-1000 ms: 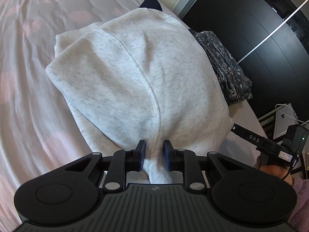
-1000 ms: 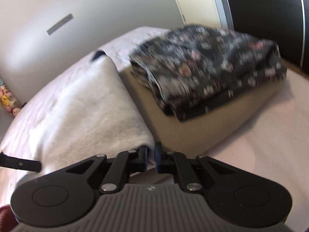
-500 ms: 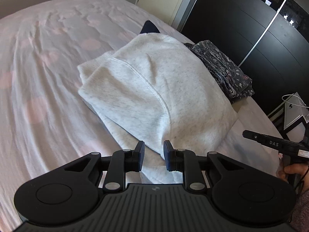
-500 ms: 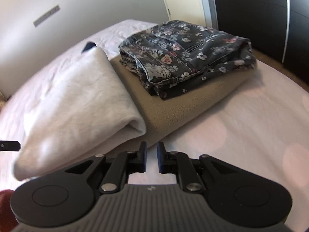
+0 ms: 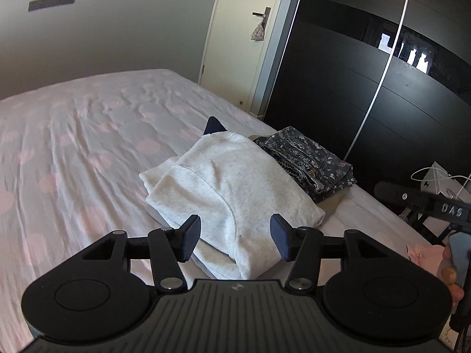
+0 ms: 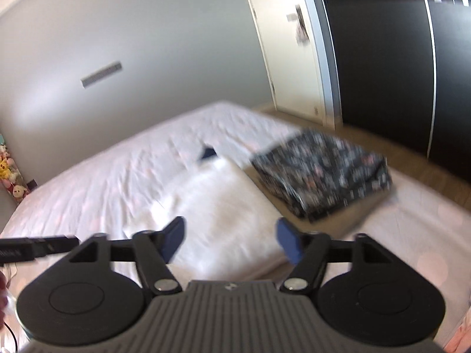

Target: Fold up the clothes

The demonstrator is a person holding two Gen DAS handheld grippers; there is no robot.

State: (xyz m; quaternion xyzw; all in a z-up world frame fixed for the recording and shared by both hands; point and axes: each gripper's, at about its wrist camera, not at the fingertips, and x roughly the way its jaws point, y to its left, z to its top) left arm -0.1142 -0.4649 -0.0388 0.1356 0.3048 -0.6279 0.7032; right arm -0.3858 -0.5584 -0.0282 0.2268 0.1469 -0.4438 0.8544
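Both tongs clear of the cloth. Left tongs (image 5: 235, 236) and right tongs (image 6: 232, 242) have both just been opening; jaws stand wide, nothing between them, each hanging above the bed (image 5: 73, 153) and looking down at the sweatshirt (image 5: 232, 188).

Step in hand, as I read it: release after the last fold, back off. To do it well: leave straight up and away so no finger snags the near hem and drags the fold open. If a tidy-up is wanted, nudge the near lower flap under, since it sticks out toward the camera.

Sweatshirt: light grey, flecked, folded into a fat rounded bundle. One raised seam curves across the top. Ribbed cuff or hem shows at its left side. A dark blue tip pokes out behind it; can't tell what it is.

Location: toward the right edge of the bed, just beside the folded dark floral garment (image 5: 309, 161), which sits on a tan folded piece (image 6: 347, 214). Right view is motion-blurred.
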